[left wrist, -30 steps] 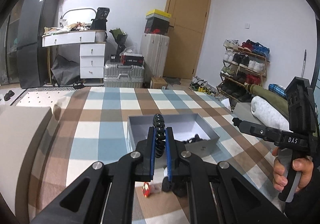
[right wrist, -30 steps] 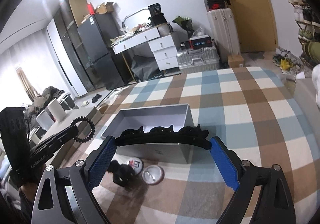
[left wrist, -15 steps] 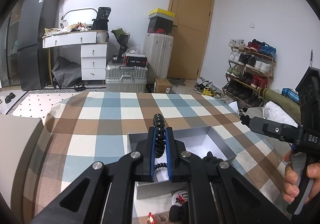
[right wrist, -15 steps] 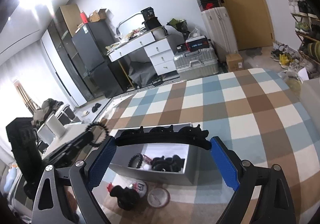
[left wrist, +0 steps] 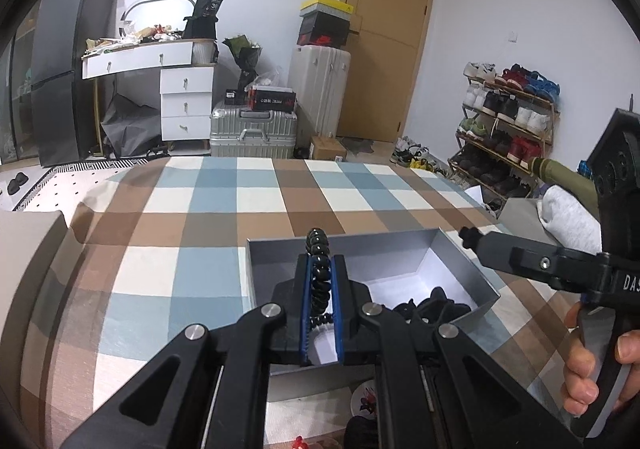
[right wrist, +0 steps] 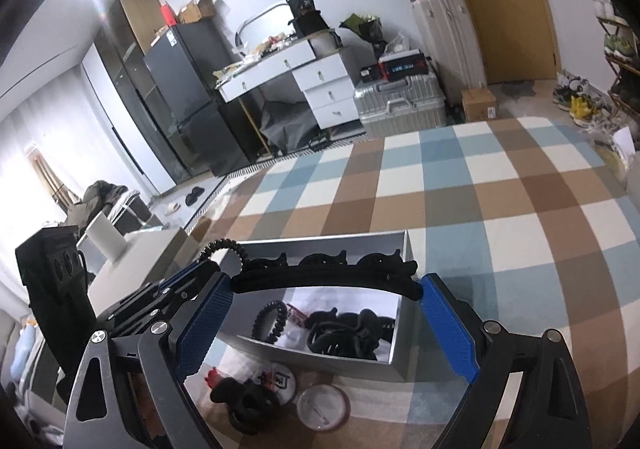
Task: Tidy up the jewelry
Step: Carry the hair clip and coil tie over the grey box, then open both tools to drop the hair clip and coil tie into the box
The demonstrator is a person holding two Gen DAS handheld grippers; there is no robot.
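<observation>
Over the left half of the grey box (left wrist: 460, 261), the left gripper (left wrist: 320, 289) is clamped narrow on a black coil bracelet (left wrist: 318, 281), pinched edge-on so the ring stands upright between the blue pads (left wrist: 306, 309), its plane running along the fingers and its top loop rising past the tips. The box lies directly beneath and just ahead of these tongs, so in my judgement a release would drop the bracelet inside the near-left part of the box. To the right, the right gripper (right wrist: 326, 313) is spread wide and braced on the ends of a black headband (right wrist: 324, 279), whose long axis runs crosswise between the pads, parallel to the box's near wall and above it; the left gripper is the nearer to the box floor, as far as can be judged. Only the right wrist view shows the box contents clearly: a second coil bracelet (right wrist: 270, 319) and a heap of dark hair ties (right wrist: 344, 333), plus two round badges (right wrist: 324, 407) on the checked bedcover (right wrist: 480, 201) outside the box. Only the left wrist view shows the hand (left wrist: 592, 361) on the right gripper's trigger.
</observation>
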